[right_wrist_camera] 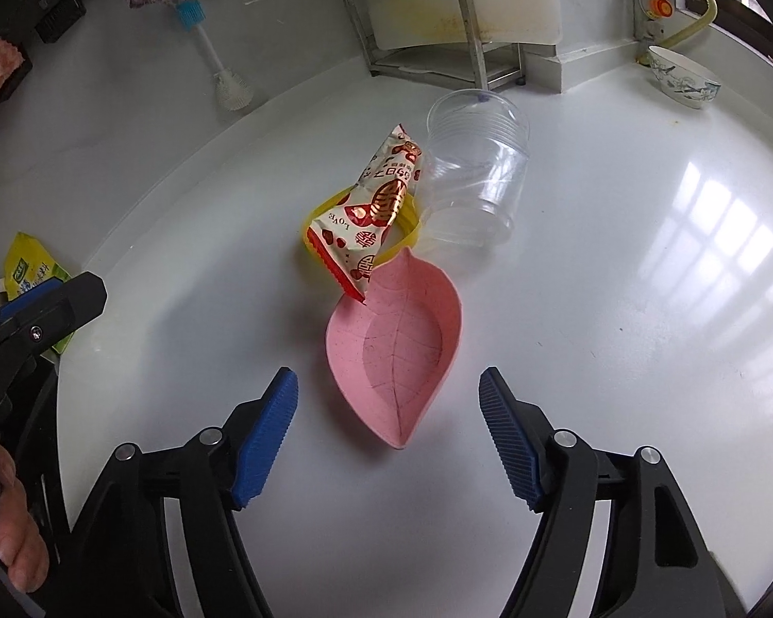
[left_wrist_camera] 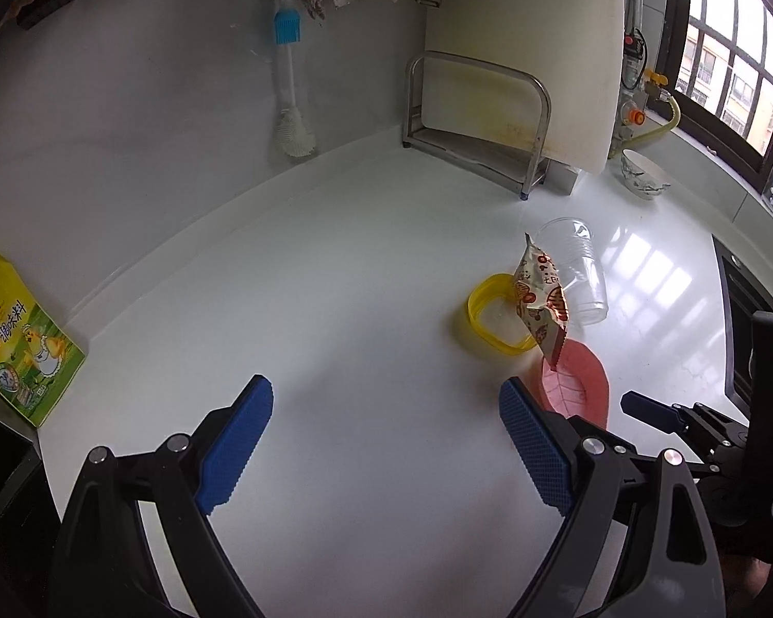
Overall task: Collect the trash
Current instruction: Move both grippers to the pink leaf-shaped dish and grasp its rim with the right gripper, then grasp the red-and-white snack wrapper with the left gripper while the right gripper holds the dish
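Note:
A red-and-white snack wrapper (right_wrist_camera: 373,216) leans across a yellow plastic ring (right_wrist_camera: 409,229) on the white counter, its lower corner over a pink leaf-shaped dish (right_wrist_camera: 407,340). A clear plastic cup (right_wrist_camera: 482,165) lies on its side just behind them. My right gripper (right_wrist_camera: 389,386) is open, its blue fingers flanking the near tip of the pink dish without touching it. My left gripper (left_wrist_camera: 386,394) is open over bare counter, left of the pile; the wrapper (left_wrist_camera: 538,298), ring (left_wrist_camera: 482,316), cup (left_wrist_camera: 574,268) and dish (left_wrist_camera: 577,386) lie to its right. The right gripper's blue fingertip (left_wrist_camera: 649,409) shows there too.
A yellow-green seasoning packet (left_wrist_camera: 18,340) lies at the counter's left edge. A metal rack (left_wrist_camera: 476,123) with a white cutting board stands at the back wall beside a blue-handled brush (left_wrist_camera: 288,87). A patterned bowl (right_wrist_camera: 683,77) sits far right near the window. A dark cooktop (left_wrist_camera: 742,309) borders the right.

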